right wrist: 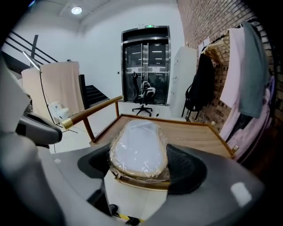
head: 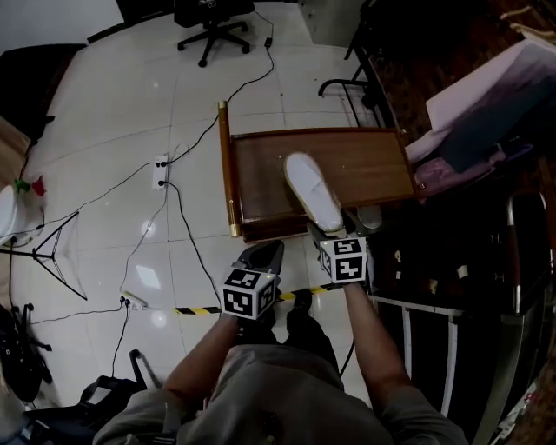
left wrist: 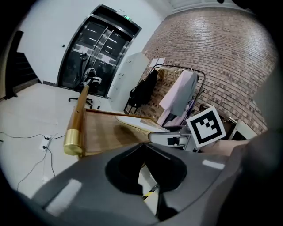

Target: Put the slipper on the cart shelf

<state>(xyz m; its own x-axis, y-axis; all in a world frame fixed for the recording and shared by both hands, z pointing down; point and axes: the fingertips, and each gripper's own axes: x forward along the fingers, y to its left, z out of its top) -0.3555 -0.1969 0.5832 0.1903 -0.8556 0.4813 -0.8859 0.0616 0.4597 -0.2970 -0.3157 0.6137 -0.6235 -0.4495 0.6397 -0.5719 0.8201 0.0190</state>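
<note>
Over the near edge of the cart shelf the right gripper has its jaws set wide and closed on the heel end of a white slipper. The slipper is wrapped in clear plastic and has a tan sole edge. Its toe reaches out across the wooden shelf toward the cart's far side. Whether the toe rests on the wood or hangs just above it, I cannot tell. From the right gripper view, the slipper fills the space between the two dark pads of the right gripper.

Off the cart's near corner, toward the handle rail, the left gripper is over the white tiled floor. Its jaws are brought together at the tips with nothing between them. Seen from the left gripper view, it points at the cart's brass-capped rail.

Beside the cart's handle end, black cables trail across the floor. A strip of yellow-and-black tape lies on the floor on the person's side of the cart. Beyond the cart's far side stands a black office chair.
</note>
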